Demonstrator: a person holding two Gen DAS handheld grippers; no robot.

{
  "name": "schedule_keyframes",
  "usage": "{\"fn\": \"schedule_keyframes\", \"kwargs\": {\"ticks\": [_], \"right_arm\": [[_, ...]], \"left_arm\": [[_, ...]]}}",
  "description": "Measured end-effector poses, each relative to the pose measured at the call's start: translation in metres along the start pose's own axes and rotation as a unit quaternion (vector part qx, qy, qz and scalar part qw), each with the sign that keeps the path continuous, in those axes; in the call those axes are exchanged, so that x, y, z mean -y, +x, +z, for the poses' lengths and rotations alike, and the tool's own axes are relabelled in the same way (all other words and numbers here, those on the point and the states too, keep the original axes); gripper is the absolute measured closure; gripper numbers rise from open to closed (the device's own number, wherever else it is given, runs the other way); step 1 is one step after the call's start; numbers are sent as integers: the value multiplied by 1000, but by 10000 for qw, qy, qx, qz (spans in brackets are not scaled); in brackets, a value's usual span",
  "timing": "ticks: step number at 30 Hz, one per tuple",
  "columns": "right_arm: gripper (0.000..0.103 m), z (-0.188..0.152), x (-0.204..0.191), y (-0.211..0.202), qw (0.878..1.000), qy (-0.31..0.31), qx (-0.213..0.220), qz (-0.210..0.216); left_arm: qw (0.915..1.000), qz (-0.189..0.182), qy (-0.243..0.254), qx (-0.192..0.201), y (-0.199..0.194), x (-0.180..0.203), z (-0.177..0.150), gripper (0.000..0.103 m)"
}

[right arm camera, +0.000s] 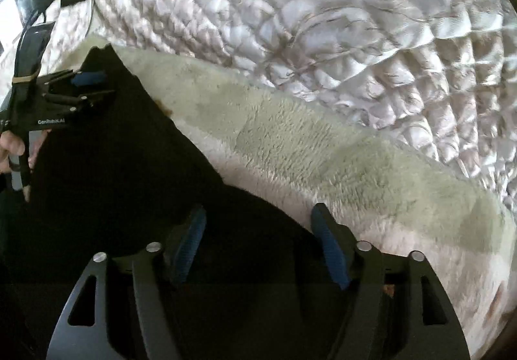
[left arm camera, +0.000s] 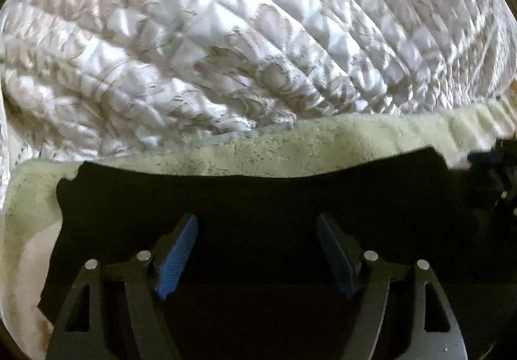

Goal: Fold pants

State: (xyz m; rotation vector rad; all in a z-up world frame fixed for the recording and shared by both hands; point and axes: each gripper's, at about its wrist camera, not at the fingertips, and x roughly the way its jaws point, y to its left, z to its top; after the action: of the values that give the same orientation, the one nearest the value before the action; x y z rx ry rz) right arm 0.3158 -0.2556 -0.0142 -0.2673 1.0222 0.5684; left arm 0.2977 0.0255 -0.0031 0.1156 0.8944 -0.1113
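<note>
Two sets of tongs here, both spread wide w/ nothing pinched between the blue ribbed pads. Left tongs (left arm camera: 257,250) hang over the black fabric pants (left arm camera: 258,198), which lie flat right under and ahead of them; the far edge of the cloth runs straight across just beyond the tips. Right tongs (right arm camera: 258,243) sit over the same pants (right arm camera: 129,166), the cloth under and to the left of them, right pad at about the cloth's edge, can't tell if it touches. Under the pants is a pale green fluffy blanket (right arm camera: 323,150), showing as a strip past both tongs and off to the right of the right pair. Beyond that, a white-and-beige quilted bedspread (left arm camera: 258,37). Right cam also catches the left tongs (right arm camera: 89,83) far left over the pants, a hand (right arm camera: 13,150) on the grip.
</note>
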Motion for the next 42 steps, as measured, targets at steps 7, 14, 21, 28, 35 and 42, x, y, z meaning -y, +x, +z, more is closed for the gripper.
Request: {"fn": "schedule_keyframes", "kwargs": {"ticks": [7, 14, 21, 28, 35, 42], "right_arm": [[95, -2, -19, -12, 9993, -231, 110, -281], [95, -23, -50, -95, 9956, -222, 836, -354], [95, -96, -119, -168, 9925, -133, 1208, -156], [95, -201, -169, -156, 9954, 744, 456, 397], [85, -238, -175, -149, 9878, 1337, 118, 788], [70, -225, -159, -158, 9764, 1806, 778, 897]], "left_arm": [[9991, 11, 429, 3, -8, 27, -5, 99], [9982, -86, -124, 585, -85, 8, -22, 99], [9928, -243, -508, 1059, -196, 6, -88, 99], [9949, -314, -892, 356, -225, 19, -189, 99], [9886, -376, -1450, -112, -231, 10, -238, 99], [9869, -11, -1574, 341, -242, -4, -208, 54]]}}
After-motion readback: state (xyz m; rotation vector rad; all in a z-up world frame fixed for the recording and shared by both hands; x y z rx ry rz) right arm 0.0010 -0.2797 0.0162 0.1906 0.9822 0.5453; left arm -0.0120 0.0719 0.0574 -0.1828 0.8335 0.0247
